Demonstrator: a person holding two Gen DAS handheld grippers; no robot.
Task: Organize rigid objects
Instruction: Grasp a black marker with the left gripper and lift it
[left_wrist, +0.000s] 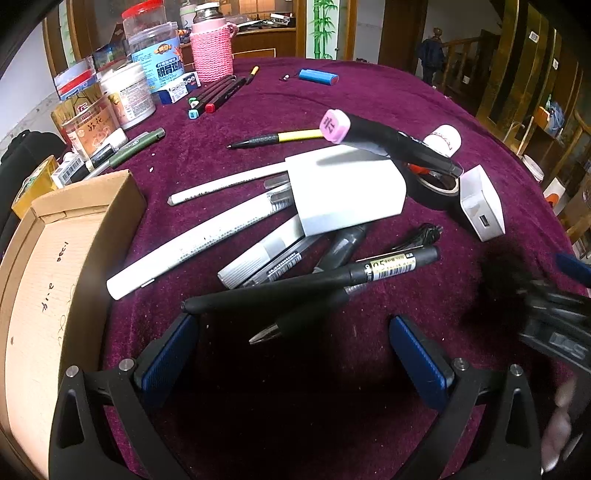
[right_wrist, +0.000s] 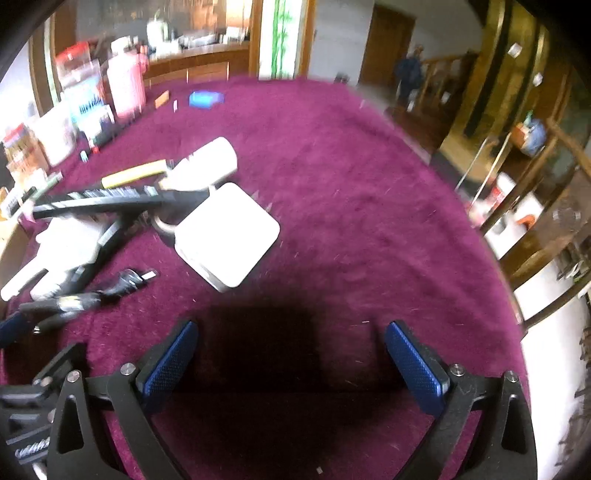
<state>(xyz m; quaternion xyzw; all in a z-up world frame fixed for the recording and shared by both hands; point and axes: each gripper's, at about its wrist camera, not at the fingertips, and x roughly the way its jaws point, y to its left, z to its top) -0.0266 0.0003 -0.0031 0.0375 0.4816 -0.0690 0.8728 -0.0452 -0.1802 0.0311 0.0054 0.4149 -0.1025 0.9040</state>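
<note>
A heap of pens and markers lies on the purple cloth around a tipped white holder (left_wrist: 343, 188): a long white marker (left_wrist: 199, 240), a black pen (left_wrist: 317, 278) and a pink-capped black marker (left_wrist: 384, 142). A white charger block (left_wrist: 482, 203) lies at the right, also in the right wrist view (right_wrist: 227, 236). My left gripper (left_wrist: 291, 350) is open and empty just before the black pen's tip. My right gripper (right_wrist: 291, 354) is open and empty over bare cloth, right of the heap.
An open cardboard box (left_wrist: 48, 266) stands at the left. Jars, tins and a pink knitted bottle (left_wrist: 212, 48) crowd the back left. More markers (left_wrist: 214, 96) and a blue case (left_wrist: 317, 76) lie far back. A roll of black tape (left_wrist: 434, 190) lies by the holder.
</note>
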